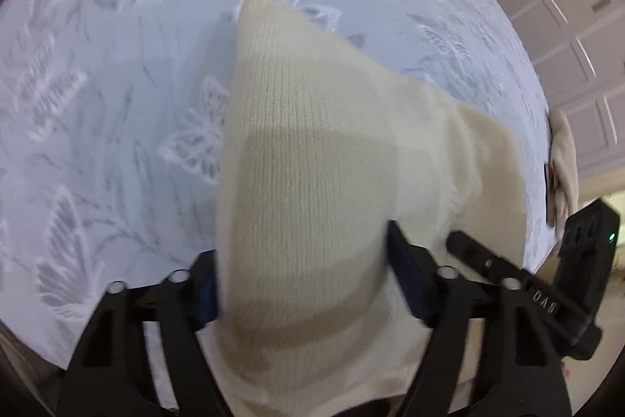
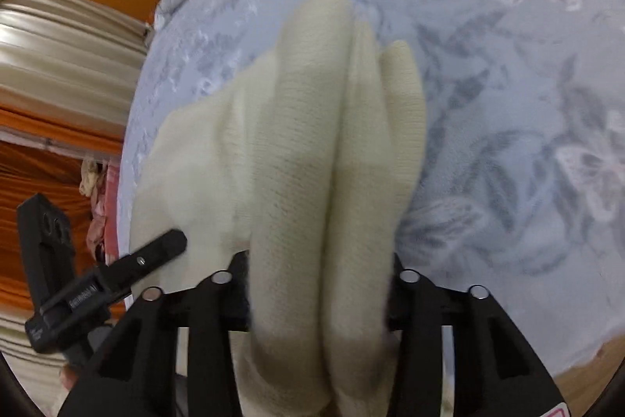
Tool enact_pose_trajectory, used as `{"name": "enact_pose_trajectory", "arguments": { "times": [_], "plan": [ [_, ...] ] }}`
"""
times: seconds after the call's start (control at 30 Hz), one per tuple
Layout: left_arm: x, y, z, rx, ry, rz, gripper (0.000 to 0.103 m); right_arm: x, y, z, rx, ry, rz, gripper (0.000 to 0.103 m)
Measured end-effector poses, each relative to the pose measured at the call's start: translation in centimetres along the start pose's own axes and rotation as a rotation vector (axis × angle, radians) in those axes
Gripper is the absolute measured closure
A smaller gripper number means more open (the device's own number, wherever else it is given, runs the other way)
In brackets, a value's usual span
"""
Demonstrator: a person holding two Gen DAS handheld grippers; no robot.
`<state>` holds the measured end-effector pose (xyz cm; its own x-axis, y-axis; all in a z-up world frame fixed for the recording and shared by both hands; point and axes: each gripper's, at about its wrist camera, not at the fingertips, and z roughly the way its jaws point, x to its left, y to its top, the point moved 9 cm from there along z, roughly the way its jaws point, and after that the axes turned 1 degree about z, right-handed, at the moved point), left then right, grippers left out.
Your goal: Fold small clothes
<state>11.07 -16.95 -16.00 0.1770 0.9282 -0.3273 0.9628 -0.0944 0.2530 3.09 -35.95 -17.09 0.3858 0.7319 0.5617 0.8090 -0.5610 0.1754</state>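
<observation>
Your left black two-finger gripper (image 1: pixel 302 268) and right black two-finger gripper (image 2: pixel 318 284) each clamp a bunched edge of the cream knitted garment (image 1: pixel 312 143), which drapes over the pale blue butterfly-patterned bedspread (image 1: pixel 117 104).

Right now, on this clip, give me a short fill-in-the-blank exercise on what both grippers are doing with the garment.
1. The garment between the jaws of the left gripper is a knit of ____ colour.
2. The light-blue bedspread beneath it is patterned with ____.
3. In the right wrist view, the knit bunches into ____ long folds where the right gripper clamps it.
4. The number of grippers shut on the garment is ____.

Missing words: cream; butterflies; two; two
</observation>
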Motion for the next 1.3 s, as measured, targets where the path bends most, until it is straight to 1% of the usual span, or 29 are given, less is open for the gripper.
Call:
{"name": "enact_pose_trajectory", "arguments": {
  "times": [0.1, 0.17, 0.23, 0.3, 0.37, 0.47, 0.53, 0.63, 0.7, 0.77, 0.83, 0.9, 1.0, 1.07, 1.1, 1.13, 1.17, 1.2, 1.23, 1.27, 1.3],
  "plan": [
    [-0.3, -0.4, -2.7, -0.026, 0.021, 0.041, 0.045, 2.0, -1.1, -1.9, -0.039, 0.003, -0.016, 0.066],
    [0.0, -1.0, -4.8, -0.05, 0.042, 0.058, 0.045, 3.4, -2.5, -3.0, -0.056, 0.033, -0.016, 0.066],
    [0.6, -1.7, -7.2, -0.071, 0.046, 0.069, 0.045, 4.8, -3.7, -3.9, -0.07, 0.055, -0.019, 0.066],
    [1.3, -2.6, -9.3, -0.08, 0.061, 0.082, 0.045, 6.3, -5.5, -4.9, -0.077, 0.08, -0.023, 0.066],
    [1.8, -3.4, -10.9, -0.091, 0.083, 0.106, 0.045, 7.7, -7.2, -5.5, -0.081, 0.1, -0.032, 0.066],
    [2.6, -4.7, -13.9, -0.127, 0.143, 0.161, 0.047, 9.6, -9.1, -6.4, -0.09, 0.108, -0.058, 0.066],
    [3.3, -5.8, -15.8, -0.145, 0.158, 0.175, 0.049, 10.7, -10.2, -7.1, -0.095, 0.112, -0.07, 0.066],
    [4.5, -7.2, -18.5, -0.169, 0.141, 0.162, 0.05, 12.6, -11.7, -8.8, -0.118, 0.118, -0.109, 0.066],
    [4.8, -7.7, -19.9, -0.185, 0.13, 0.157, 0.053, 13.4, -11.9, -9.8, -0.134, 0.124, -0.133, 0.066],
    [4.8, -7.8, -21.9, -0.222, 0.109, 0.154, 0.055, 15.0, -12.0, -11.6, -0.17, 0.133, -0.162, 0.066],
    [4.5, -7.5, -24.1, -0.271, 0.09, 0.156, 0.057, 16.4, -11.9, -13.6, -0.214, 0.149, -0.191, 0.066],
    [3.9, -7.1, -26.8, -0.336, 0.069, 0.159, 0.06, 18.0, -11.4, -15.9, -0.272, 0.177, -0.219, 0.066],
    [3.4, -6.2, -30.0, -0.411, 0.051, 0.173, 0.063, 20.4, -10.2, -19.1, -0.356, 0.213, -0.268, 0.067],
    [3.0, -5.5, -31.4, -0.45, 0.038, 0.181, 0.064, 22.4, -9.6, -21.1, -0.404, 0.251, -0.296, 0.069],
    [2.6, -5.1, -32.0, -0.472, 0.017, 0.191, 0.078, 23.5, -9.0, -21.7, -0.413, 0.281, -0.307, 0.07],
    [1.7, -4.7, -32.8, -0.487, -0.041, 0.227, 0.081, 25.1, -8.5, -21.7, -0.399, 0.291, -0.339, 0.071],
    [1.4, -4.2, -33.2, -0.498, -0.042, 0.238, 0.077, 25.9, -8.1, -21.3, -0.396, 0.242, -0.372, 0.072],
    [1.5, -3.8, -33.6, -0.513, -0.014, 0.238, 0.077, 26.7, -7.6, -20.3, -0.401, 0.153, -0.421, 0.072],
    [2.1, -3.3, -33.7, -0.527, 0.012, 0.227, 0.077, 26.9, -6.6, -18.1, -0.379, 0.064, -0.458, 0.072],
    [3.2, -2.8, -33.5, -0.523, 0.02, 0.193, 0.077, 26.4, -5.9, -16.3, -0.344, 0.029, -0.448, 0.073],
    [5.0, -2.4, -32.9, -0.504, 0.014, 0.133, 0.077, 25.4, -5.2, -14.3, -0.305, -0.003, -0.432, 0.073]
  ]
}}
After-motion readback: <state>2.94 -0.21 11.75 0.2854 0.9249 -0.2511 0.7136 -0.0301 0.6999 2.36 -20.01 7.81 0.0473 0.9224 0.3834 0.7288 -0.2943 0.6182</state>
